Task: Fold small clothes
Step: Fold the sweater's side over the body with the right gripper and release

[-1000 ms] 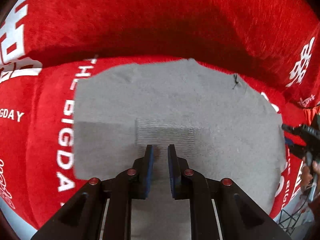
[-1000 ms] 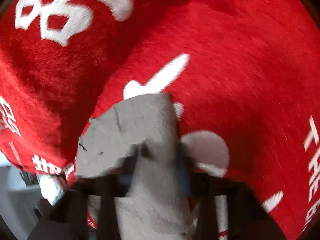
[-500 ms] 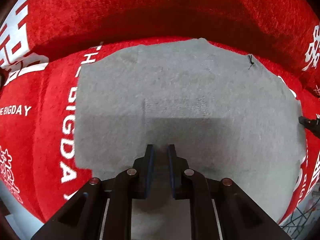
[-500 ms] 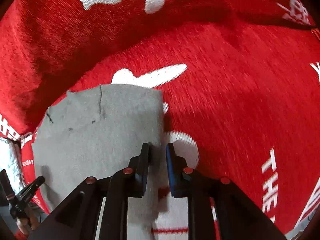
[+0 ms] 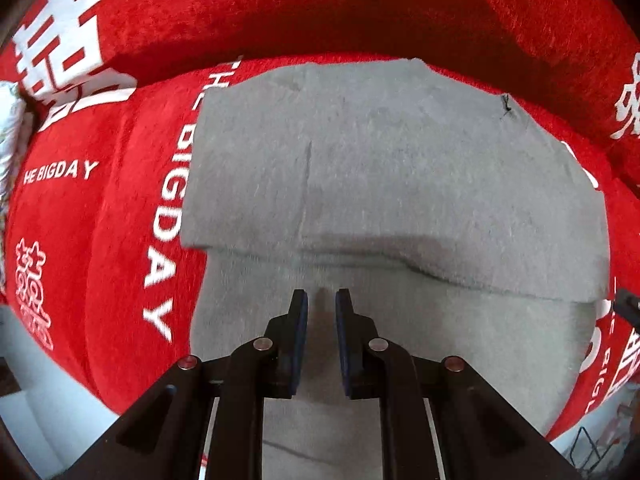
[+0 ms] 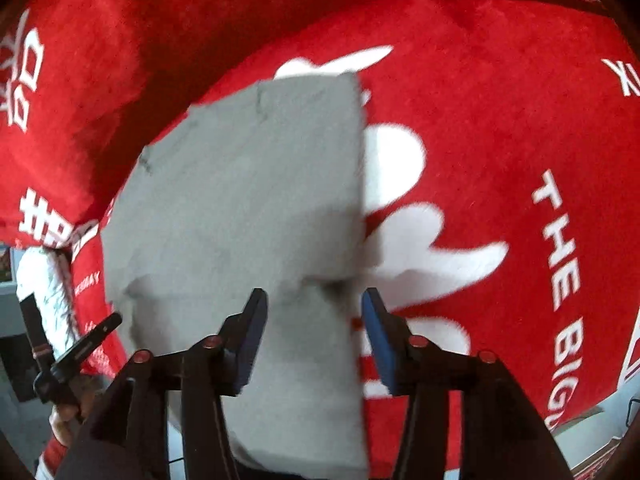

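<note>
A small grey knitted garment [image 5: 400, 168] lies folded on a red plush cover; its top layer ends in a fold edge across the middle. My left gripper [image 5: 321, 300] hovers over the near part of the cloth, its jaws a narrow gap apart and nothing between them. In the right wrist view the same grey garment [image 6: 248, 200] lies with its right edge straight. My right gripper [image 6: 314, 304] is open wide over the cloth's near right edge and holds nothing.
The red cover [image 5: 100, 208] with white lettering rises into a backrest [image 5: 320, 8] behind the garment. The left gripper's handle and the person's hand [image 6: 68, 360] show at the lower left of the right wrist view. A pale floor lies beyond the cover's edge.
My right gripper has opened and let go of the grey cloth. The cloth's upper layer now lies folded down, with a fold edge in front of my left gripper. Both grippers drew back a little.
</note>
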